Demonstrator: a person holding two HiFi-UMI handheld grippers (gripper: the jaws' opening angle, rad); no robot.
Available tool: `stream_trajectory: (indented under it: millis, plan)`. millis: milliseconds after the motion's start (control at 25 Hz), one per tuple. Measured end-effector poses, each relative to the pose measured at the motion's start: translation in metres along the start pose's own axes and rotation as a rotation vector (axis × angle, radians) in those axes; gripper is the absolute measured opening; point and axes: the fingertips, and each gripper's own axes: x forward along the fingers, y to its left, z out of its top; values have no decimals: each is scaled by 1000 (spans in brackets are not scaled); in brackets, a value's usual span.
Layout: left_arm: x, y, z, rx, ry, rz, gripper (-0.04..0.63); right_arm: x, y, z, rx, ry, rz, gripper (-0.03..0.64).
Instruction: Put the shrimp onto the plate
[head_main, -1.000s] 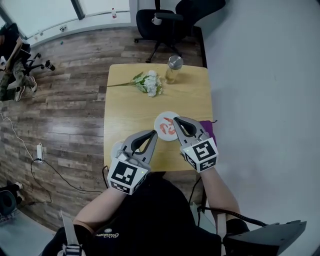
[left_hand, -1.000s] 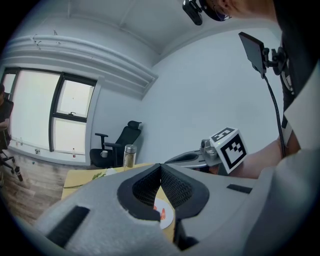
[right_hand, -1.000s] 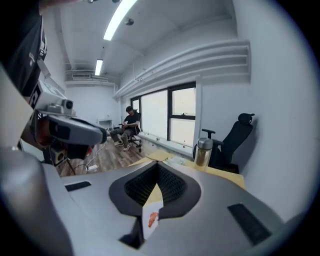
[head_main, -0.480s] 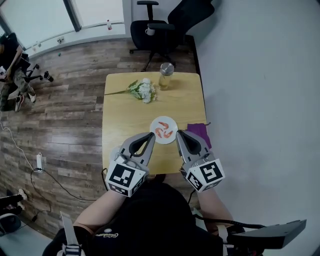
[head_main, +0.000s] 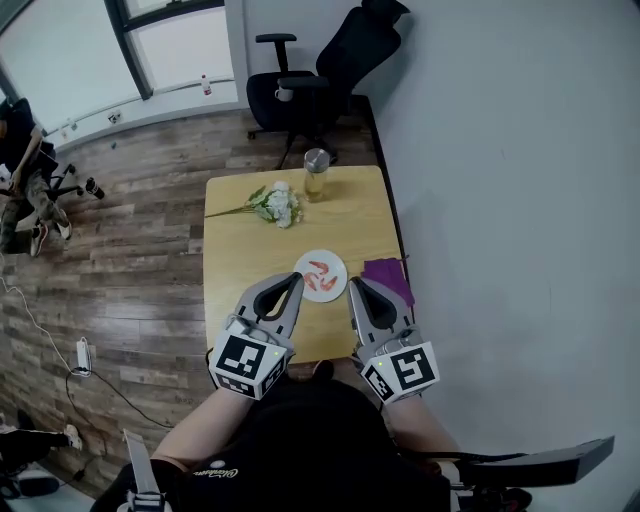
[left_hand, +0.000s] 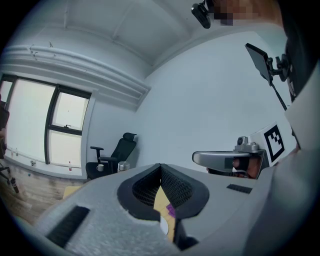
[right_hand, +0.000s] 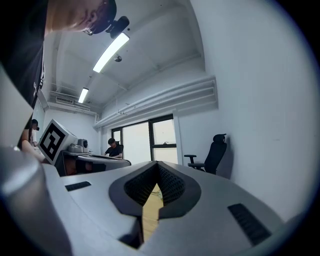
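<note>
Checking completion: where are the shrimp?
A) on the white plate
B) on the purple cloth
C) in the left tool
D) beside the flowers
A: the shrimp lie on the white plate, while the left tool and right tool are shut on nothing.

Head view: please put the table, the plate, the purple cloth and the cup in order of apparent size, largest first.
1. table, clearly largest
2. plate and cloth: they look about alike, so I do not rank them
3. cup, smallest, though it stands farthest from the camera
</note>
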Motion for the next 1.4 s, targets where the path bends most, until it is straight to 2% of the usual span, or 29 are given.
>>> stream_trajectory:
  millis: [240,1400]
  plan:
    - [-4,-4,7,9,-16,-10,3,-5,2,10,-20,-23,-17,2]
    - [-10,4,9,17,-23,14,3,6,20,4,-49,13,35,2]
